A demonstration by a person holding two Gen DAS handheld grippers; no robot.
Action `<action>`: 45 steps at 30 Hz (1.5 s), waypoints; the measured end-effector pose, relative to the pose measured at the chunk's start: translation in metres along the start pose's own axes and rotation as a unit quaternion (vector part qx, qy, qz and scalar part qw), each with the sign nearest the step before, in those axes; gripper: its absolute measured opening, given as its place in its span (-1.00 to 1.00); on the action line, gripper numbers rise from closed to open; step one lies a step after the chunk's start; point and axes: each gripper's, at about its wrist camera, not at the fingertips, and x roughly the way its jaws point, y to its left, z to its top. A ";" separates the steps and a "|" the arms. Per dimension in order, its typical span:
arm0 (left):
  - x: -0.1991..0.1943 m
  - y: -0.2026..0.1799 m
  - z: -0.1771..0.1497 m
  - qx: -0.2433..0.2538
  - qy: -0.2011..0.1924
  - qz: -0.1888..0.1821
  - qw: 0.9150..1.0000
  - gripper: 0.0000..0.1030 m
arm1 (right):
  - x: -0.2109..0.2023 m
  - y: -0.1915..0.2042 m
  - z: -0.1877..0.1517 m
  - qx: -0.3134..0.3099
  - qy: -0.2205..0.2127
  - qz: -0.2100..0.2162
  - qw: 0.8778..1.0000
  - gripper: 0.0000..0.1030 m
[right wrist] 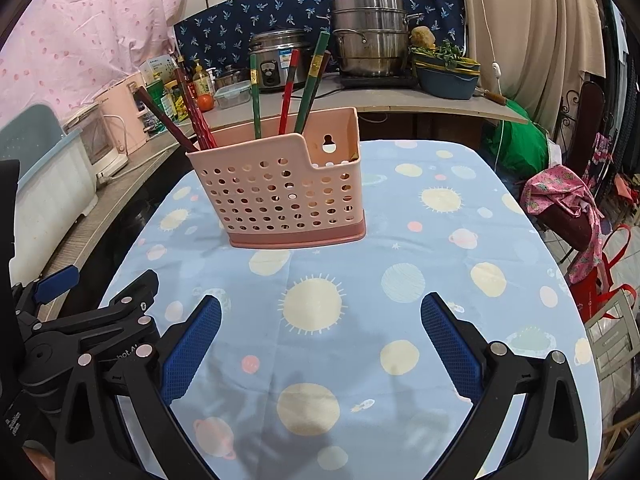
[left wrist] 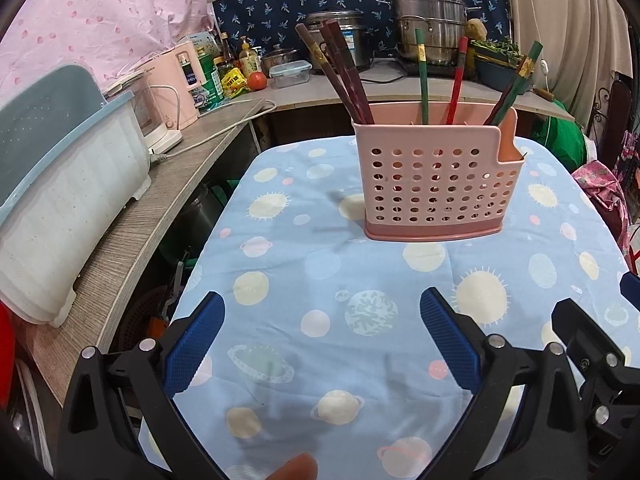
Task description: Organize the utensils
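A pink perforated utensil holder stands upright on the blue planet-print tablecloth; it also shows in the right wrist view. Dark red chopsticks lean in its left end; green and red chopsticks stand in the middle and right. The same chopsticks show in the right wrist view. My left gripper is open and empty, well short of the holder. My right gripper is open and empty, beside the left gripper.
A wooden counter runs along the left with a white-blue dish rack and a pink appliance. Pots and bottles stand on the back counter. A pink cloth bundle lies off the table's right edge.
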 end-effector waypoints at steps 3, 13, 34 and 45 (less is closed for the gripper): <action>0.001 0.000 0.000 -0.001 0.004 0.002 1.000 0.82 | 0.001 0.000 0.000 0.000 0.002 -0.002 1.000 0.87; 0.005 -0.003 -0.002 0.002 0.011 0.002 1.000 0.82 | 0.005 -0.001 -0.001 0.002 0.009 -0.007 1.000 0.87; 0.013 -0.004 -0.004 -0.001 0.017 0.009 1.000 0.82 | 0.014 0.000 -0.004 0.001 0.019 -0.015 1.000 0.87; 0.020 -0.006 -0.005 -0.004 0.024 0.012 1.000 0.82 | 0.020 -0.001 -0.005 0.001 0.024 -0.018 1.000 0.87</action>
